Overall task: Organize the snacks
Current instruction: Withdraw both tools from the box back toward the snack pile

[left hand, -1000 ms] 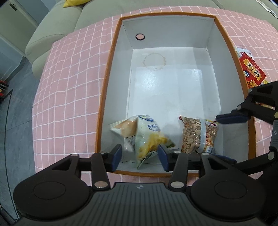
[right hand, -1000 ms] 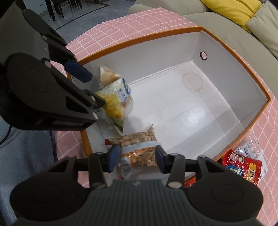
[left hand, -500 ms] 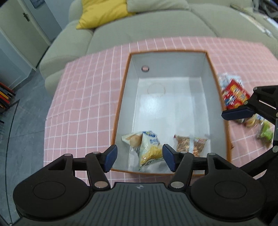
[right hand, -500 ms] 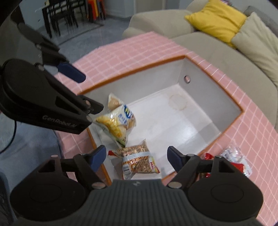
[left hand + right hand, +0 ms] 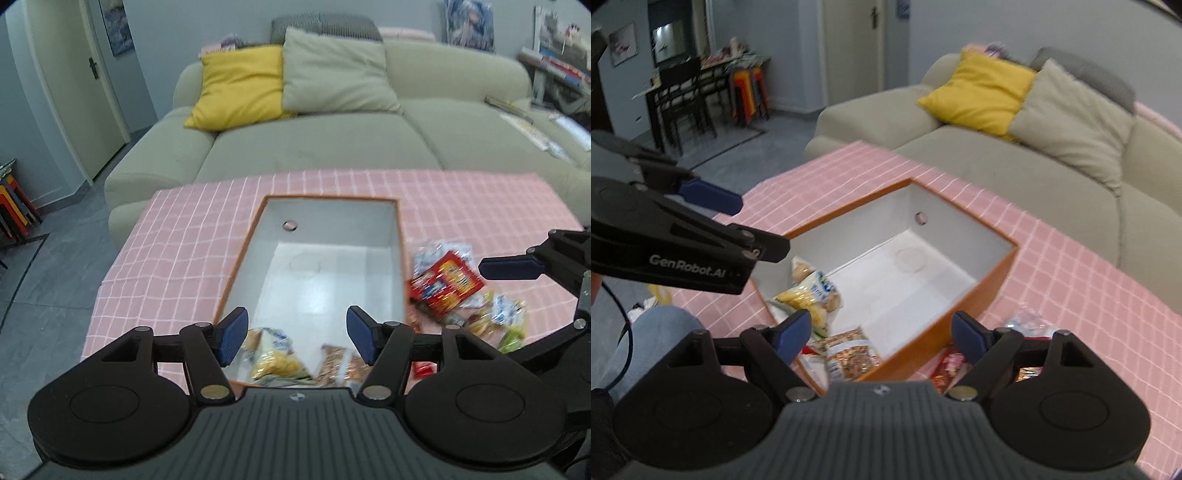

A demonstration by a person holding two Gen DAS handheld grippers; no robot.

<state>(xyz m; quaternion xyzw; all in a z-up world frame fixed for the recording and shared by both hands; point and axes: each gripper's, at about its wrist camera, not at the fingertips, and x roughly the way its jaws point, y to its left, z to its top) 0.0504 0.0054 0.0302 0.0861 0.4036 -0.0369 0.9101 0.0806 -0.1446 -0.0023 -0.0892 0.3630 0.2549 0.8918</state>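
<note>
An orange box with a white inside [image 5: 400, 236] [image 5: 993, 280] sits on a pink checked tablecloth. At its near end lie a yellow and white snack bag [image 5: 271, 360] [image 5: 809, 299] and a brown snack bag [image 5: 338, 365] [image 5: 849, 356]. Loose snacks, with a red packet [image 5: 447, 286] on top, lie on the cloth right of the box; they are partly hidden in the right wrist view [image 5: 1027, 323]. My left gripper [image 5: 295, 334] is open and empty, high above the box's near end. My right gripper [image 5: 882, 332] is open and empty, above the box's near right corner.
A beige sofa [image 5: 332, 147] with a yellow cushion [image 5: 240, 88] and a beige cushion stands behind the table. The tablecloth [image 5: 177, 251] hangs over the left edge. A dark dining table and chairs [image 5: 683, 96] stand far left. A person's jeans-clad leg [image 5: 650, 332] is near the table.
Both grippers have let go of the bags, opened wide and risen up and back from the box. The two bags now lie in the box.
</note>
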